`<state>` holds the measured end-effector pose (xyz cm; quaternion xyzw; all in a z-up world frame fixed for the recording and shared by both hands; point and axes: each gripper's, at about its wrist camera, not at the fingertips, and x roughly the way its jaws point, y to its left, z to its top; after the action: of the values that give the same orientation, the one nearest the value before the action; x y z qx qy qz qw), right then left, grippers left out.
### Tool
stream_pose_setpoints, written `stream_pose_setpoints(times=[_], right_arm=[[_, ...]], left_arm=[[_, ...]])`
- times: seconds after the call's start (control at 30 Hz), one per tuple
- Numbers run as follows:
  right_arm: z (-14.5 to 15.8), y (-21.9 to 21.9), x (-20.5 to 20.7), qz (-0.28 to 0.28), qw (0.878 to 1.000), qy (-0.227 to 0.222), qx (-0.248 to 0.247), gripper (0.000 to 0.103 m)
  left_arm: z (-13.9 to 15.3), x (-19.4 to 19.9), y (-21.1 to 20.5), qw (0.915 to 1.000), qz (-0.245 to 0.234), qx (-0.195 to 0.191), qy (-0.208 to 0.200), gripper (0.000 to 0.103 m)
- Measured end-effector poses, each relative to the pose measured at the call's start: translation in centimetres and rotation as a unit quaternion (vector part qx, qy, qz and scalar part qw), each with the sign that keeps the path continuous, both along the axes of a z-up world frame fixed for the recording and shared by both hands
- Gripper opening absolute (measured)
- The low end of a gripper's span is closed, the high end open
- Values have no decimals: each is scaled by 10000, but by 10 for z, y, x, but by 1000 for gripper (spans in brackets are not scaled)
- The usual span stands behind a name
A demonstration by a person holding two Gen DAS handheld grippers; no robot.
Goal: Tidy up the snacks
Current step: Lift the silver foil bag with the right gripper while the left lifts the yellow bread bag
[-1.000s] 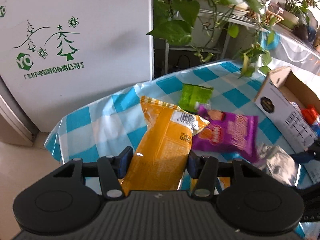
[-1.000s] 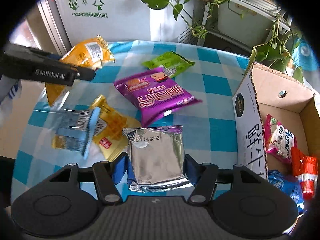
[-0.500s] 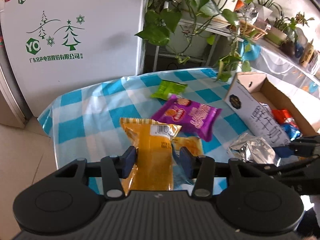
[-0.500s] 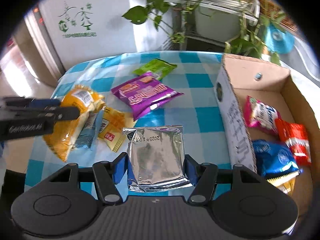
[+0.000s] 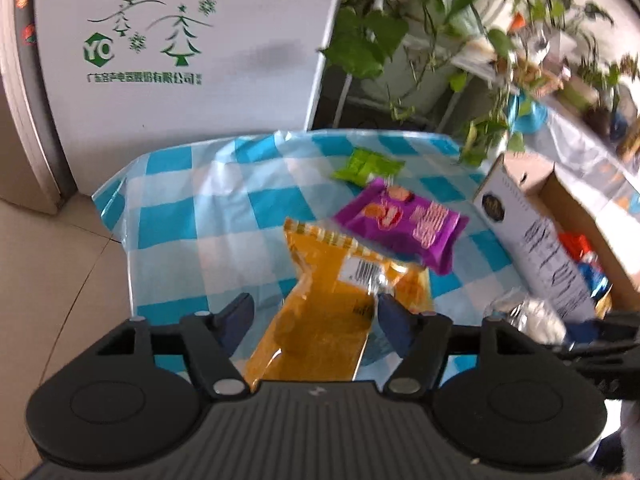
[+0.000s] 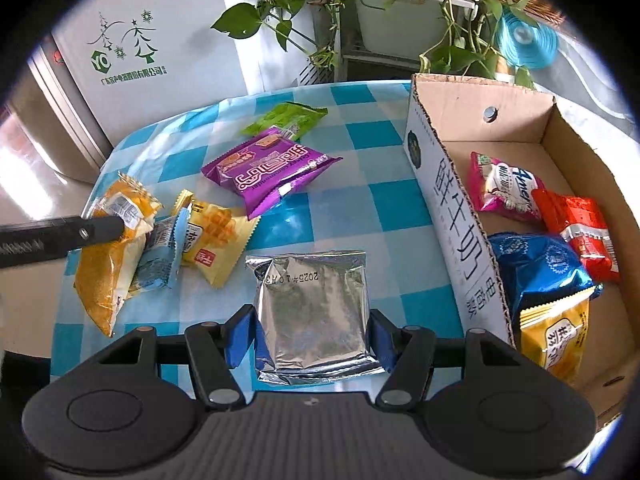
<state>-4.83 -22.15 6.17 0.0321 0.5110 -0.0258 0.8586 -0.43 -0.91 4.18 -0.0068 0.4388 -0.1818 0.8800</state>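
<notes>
My left gripper (image 5: pixel 316 320) stands open around an orange snack bag (image 5: pixel 328 316) that lies on the checked table; the bag touches the right pad only. The bag also shows in the right wrist view (image 6: pixel 108 256). My right gripper (image 6: pixel 312 340) is shut on a silver foil packet (image 6: pixel 316 304) and holds it just left of the cardboard box (image 6: pixel 456 216). A purple packet (image 6: pixel 268 172), a green packet (image 6: pixel 288 118), a yellow waffle packet (image 6: pixel 216 236) and a light-blue packet (image 6: pixel 160 256) lie on the table.
The box holds several snacks: pink (image 6: pixel 504 188), red (image 6: pixel 580 224), blue (image 6: pixel 540 268), yellow (image 6: pixel 556 340). A white cabinet (image 5: pixel 180 60) and potted plants (image 5: pixel 400 32) stand behind the table. The table's left edge (image 5: pixel 128 248) drops to tiled floor.
The left gripper's jaws have widened and the orange bag now rests on the table. The right gripper has carried the silver packet closer to the box.
</notes>
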Motion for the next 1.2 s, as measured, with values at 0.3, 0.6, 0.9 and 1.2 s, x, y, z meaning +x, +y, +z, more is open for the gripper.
stream_pose_setpoints(times=[0.3,0.6,0.9,1.2], right_arm=[[-3,6,0,125,9998,104,75,67],[-9,11,2,169,9996,216,-8,67],[-10,11,3,116,9997,226,-21,67],[-10,10,1,15,9998,204,-71,67]], left_arm=[[-27,0,-8,9973,-115,723,22,73],[-41,7,8,9984,402,286,268,93],[-46,3,2,9987,232,379,240,103],[-40,-1,5,9992,265,209,213,80]])
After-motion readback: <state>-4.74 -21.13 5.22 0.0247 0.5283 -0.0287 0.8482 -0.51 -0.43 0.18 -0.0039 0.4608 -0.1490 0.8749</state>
